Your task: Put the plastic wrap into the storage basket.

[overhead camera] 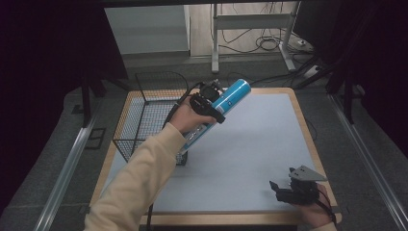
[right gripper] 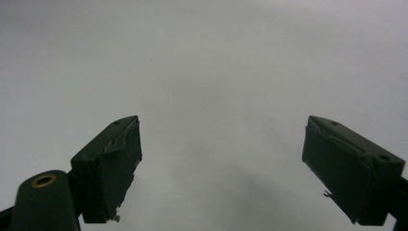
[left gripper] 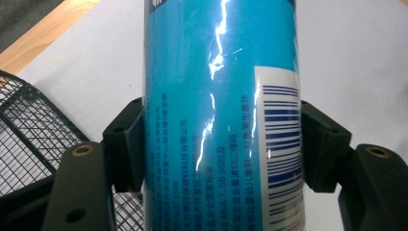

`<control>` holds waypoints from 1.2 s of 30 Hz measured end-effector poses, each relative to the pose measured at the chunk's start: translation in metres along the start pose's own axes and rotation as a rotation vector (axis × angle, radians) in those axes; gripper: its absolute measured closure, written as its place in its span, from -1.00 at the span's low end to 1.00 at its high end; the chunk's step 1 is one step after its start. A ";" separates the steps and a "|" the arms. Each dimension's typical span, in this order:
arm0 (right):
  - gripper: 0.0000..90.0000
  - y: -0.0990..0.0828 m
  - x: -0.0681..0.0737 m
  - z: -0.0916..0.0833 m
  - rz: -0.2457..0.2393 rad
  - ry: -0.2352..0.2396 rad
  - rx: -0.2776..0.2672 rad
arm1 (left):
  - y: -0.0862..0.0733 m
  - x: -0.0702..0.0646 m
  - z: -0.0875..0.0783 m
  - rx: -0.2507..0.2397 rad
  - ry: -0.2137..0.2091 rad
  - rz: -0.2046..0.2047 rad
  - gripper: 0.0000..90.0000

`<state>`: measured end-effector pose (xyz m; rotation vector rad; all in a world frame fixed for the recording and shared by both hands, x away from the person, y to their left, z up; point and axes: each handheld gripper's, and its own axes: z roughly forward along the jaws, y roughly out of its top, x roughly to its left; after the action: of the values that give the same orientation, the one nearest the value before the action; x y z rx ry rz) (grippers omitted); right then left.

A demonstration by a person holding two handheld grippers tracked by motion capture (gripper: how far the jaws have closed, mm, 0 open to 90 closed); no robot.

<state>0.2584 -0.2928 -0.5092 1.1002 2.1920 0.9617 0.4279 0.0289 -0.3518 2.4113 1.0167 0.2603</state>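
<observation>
Blue spray can [overhead camera: 226,102] held tilted above the table [overhead camera: 250,144], just right of the wire basket [overhead camera: 144,120], high view. Left gripper [overhead camera: 208,102] clamps the can at mid-body; the sleeve [overhead camera: 139,183] reaches up from the bottom edge. Right gripper [overhead camera: 288,188] sits low at the table's near right corner, well apart from the can.

Left gripper view: both jaws press the can [left gripper: 221,115] from either side; barcode and small print face the camera. Basket mesh [left gripper: 33,130] at lower left.

Right gripper view: right gripper [right gripper: 221,168] jaws spread wide over bare white tabletop [right gripper: 207,62], nothing between them.
</observation>
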 end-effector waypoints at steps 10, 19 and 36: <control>-0.69 0.000 0.001 0.000 -0.002 0.001 0.004 | 0.007 0.008 -0.004 -0.030 0.000 -0.012 -0.30; -0.69 0.000 0.000 0.000 -0.001 0.001 0.004 | 0.013 0.018 -0.010 -0.024 0.004 -0.029 -0.30; -0.69 -0.001 0.000 0.001 0.002 -0.004 0.006 | 0.010 0.066 -0.019 -0.034 0.076 -0.097 -0.30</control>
<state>0.2584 -0.2933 -0.5104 1.1071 2.1922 0.9534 0.4731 0.0771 -0.3319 2.3299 1.1502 0.3336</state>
